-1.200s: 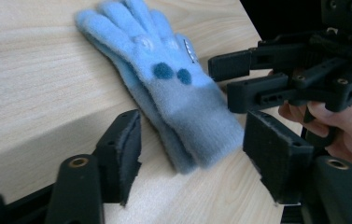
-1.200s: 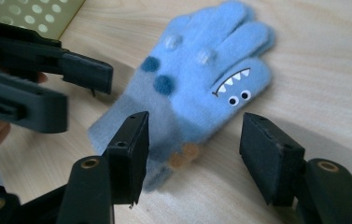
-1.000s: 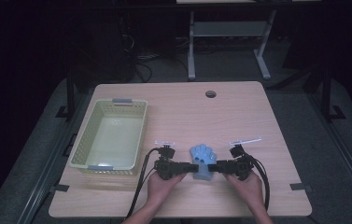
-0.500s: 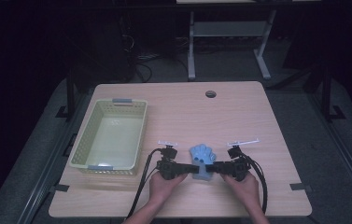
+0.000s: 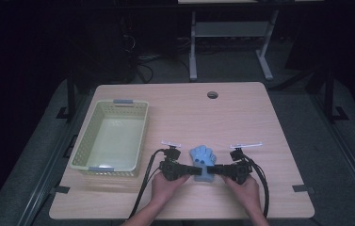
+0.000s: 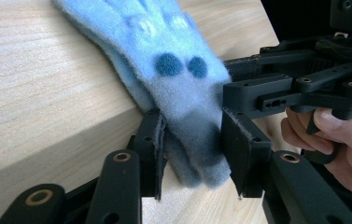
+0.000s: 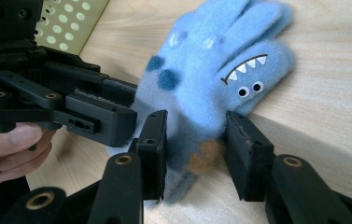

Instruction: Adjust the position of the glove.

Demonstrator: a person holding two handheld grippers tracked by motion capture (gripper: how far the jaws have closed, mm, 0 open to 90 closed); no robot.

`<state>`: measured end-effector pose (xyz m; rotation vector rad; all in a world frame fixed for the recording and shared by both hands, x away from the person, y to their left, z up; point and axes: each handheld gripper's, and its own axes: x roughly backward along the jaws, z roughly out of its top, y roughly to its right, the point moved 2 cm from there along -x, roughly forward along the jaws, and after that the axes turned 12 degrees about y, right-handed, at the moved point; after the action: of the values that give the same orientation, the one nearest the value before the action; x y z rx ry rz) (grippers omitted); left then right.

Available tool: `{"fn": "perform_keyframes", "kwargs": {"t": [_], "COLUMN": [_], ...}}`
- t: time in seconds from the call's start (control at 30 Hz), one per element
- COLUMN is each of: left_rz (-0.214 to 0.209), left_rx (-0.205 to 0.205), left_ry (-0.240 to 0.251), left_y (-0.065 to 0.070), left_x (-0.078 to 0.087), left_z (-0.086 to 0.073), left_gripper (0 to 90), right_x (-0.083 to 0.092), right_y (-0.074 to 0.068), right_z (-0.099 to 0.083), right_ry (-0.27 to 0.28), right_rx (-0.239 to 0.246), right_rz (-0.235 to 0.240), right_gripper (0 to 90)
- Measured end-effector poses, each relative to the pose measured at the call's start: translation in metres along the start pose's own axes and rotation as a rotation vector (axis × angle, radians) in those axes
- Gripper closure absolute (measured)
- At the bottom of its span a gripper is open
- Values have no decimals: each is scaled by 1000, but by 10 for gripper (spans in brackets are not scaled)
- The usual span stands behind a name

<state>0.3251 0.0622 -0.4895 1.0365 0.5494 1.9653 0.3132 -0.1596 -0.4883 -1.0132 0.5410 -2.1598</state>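
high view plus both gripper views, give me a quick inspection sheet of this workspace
surface: light wooden table, round hole near its far edge
job's things: blue fuzzy glove with a monster face, lying flat near the front edge, cuff toward the person
clutter: pale green basket on the table's left side, nothing seen inside
grippers: left gripper and right gripper meet at the glove's cuff from either side; each has the cuff between its jaws, which have just been closing, pads at the fabric; a firm pinch cannot be told
cables: black cables trail from each gripper back over the front edge
surroundings: dark room, grey floor, a white-legged table frame behind
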Motion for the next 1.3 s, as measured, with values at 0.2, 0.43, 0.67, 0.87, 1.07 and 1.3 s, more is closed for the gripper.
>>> {"fn": "perform_keyframes", "kwargs": {"t": [0.2,0.43,0.67,0.87,1.07,1.3], "left_rz": [-9,-20,-44,-58,-82,-94], "left_rx": [17,42,63,59,64,56], "left_ry": [-1,5,13,22,31,30], "left_y": [-2,-3,-8,-9,-11,-12], "left_x": [-2,-4,-6,-5,-4,-4], "left_z": [1,1,1,1,0,1], "left_gripper": [631,638,677,704,705,705], "right_x": [-1,-2,-5,-4,-2,-1], "right_y": [-2,0,2,1,-1,0], "right_z": [-1,-5,-6,-6,-6,-5], "right_ry": [9,31,39,50,61,60], "right_rx": [-6,-38,-74,-61,-52,-53], "right_rz": [-6,16,46,63,70,81], "right_gripper": [618,651,703,769,783,788]}}
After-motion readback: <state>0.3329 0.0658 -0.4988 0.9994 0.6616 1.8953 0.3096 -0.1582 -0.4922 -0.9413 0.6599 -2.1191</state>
